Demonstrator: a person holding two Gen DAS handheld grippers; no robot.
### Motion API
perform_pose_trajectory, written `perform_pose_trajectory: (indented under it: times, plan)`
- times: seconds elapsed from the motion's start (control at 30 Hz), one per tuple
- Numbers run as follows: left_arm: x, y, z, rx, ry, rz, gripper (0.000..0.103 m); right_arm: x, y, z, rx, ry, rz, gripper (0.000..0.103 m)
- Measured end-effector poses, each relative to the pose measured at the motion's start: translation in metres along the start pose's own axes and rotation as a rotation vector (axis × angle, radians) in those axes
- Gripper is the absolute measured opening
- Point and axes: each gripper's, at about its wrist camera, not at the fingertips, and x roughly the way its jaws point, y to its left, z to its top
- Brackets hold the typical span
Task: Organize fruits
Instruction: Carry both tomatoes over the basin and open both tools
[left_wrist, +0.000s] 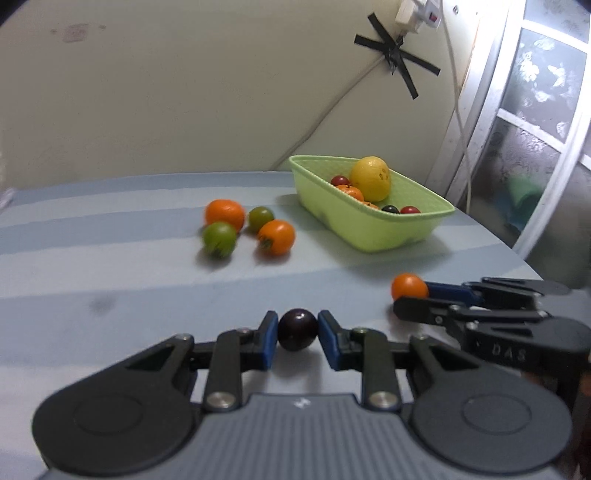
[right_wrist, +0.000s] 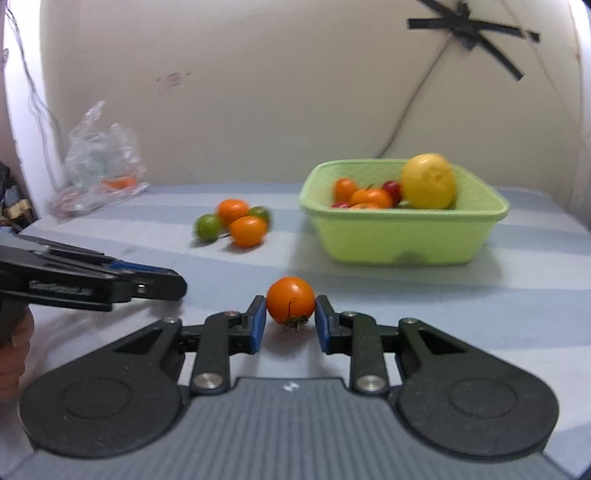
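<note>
Left gripper (left_wrist: 297, 334) pinching dark round fruit (left_wrist: 297, 329) between blue pads, low over striped cloth (left_wrist: 110, 266). Right gripper (right_wrist: 290, 314) clamping orange tomato (right_wrist: 290, 300), stem down, level beside left. "DAS" legible on right gripper's side. Ahead: green basket (right_wrist: 402, 240) holding lemon (right_wrist: 428, 181); loose fruits (left_wrist: 240, 229) ahead-left.

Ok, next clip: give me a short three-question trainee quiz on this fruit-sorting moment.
1. True or false: the lemon lies in the green basket.
2. What sits between the left gripper pads? A) green tomato B) dark round fruit C) lemon
3. Fill in: the right gripper brackets an ____ tomato.

Key: 1 true. 2 B, the dark round fruit. 3 orange; the orange tomato has its stem facing down toward the striped cloth.
</note>
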Motion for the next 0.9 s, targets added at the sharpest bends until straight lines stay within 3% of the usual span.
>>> perform_pose_trajectory:
  times: [0.13, 0.33, 0.43, 0.5, 0.57, 0.63, 0.73, 0.9]
  plan:
    - [-0.02, 0.002, -0.015, 0.017, -0.015, 0.038, 0.025, 0.0, 0.019, -0.006, -0.026, 0.032, 0.058, 0.032]
    - [-0.02, 0.0, -0.026, 0.042, -0.019, 0.063, 0.033, 0.004, 0.032, -0.009, -0.107, 0.04, 0.014, 0.034]
    - [-0.021, -0.003, -0.031, 0.058, -0.028, 0.071, 0.037, 0.001, 0.032, -0.011, -0.106, 0.037, 0.004, 0.045]
    - [-0.022, -0.006, -0.033, 0.08, -0.033, 0.083, 0.036, 0.0, 0.034, -0.012, -0.116, 0.033, 0.001, 0.046]
    - [-0.021, -0.007, -0.033, 0.081, -0.033, 0.081, 0.025, 0.003, 0.036, -0.013, -0.127, 0.037, 0.006, 0.045]
    - [-0.021, -0.004, -0.031, 0.065, -0.026, 0.067, 0.025, 0.004, 0.039, -0.013, -0.144, 0.031, -0.001, 0.03]
    - [-0.019, -0.004, -0.017, 0.04, -0.017, 0.017, 0.025, 0.002, 0.037, -0.009, -0.14, 0.0, -0.009, 0.03]
    - [0.002, -0.023, 0.044, 0.081, -0.079, -0.059, 0.025, -0.014, 0.001, 0.022, -0.047, -0.152, -0.075, 0.03]
